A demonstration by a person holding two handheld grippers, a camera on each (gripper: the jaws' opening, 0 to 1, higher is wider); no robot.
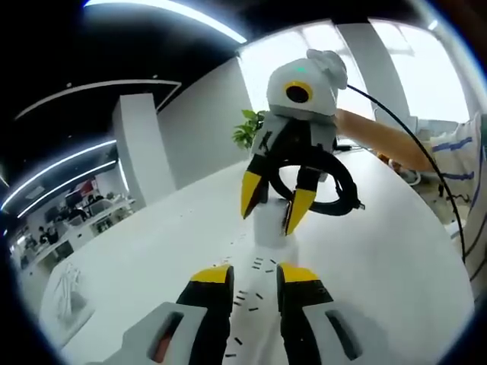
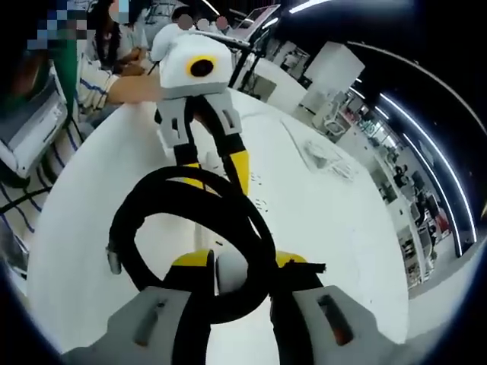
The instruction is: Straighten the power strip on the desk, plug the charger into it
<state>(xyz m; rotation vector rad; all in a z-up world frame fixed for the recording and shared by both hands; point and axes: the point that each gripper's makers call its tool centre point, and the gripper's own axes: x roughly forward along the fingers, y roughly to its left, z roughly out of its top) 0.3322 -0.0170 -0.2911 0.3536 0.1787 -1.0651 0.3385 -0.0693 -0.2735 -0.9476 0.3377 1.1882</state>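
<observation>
Two grippers face each other over one white desk (image 1: 396, 258), on which one white power strip (image 1: 268, 228) lies lengthwise between them. In the left gripper view, the left gripper (image 1: 253, 275) has its yellow-tipped jaws spread a little, one to each side of the strip's near end, gripping nothing that can be made out. The right gripper (image 1: 278, 204) hangs just above the strip's far end. In the right gripper view, the right gripper (image 2: 237, 263) pinches one white charger (image 2: 231, 272) between its jaws, with one coiled black cable (image 2: 199, 222) looped above them; the left gripper (image 2: 215, 169) stands beyond, over the strip (image 2: 199, 228). One potted green plant (image 1: 248, 128) stands at the desk's far edge.
</observation>
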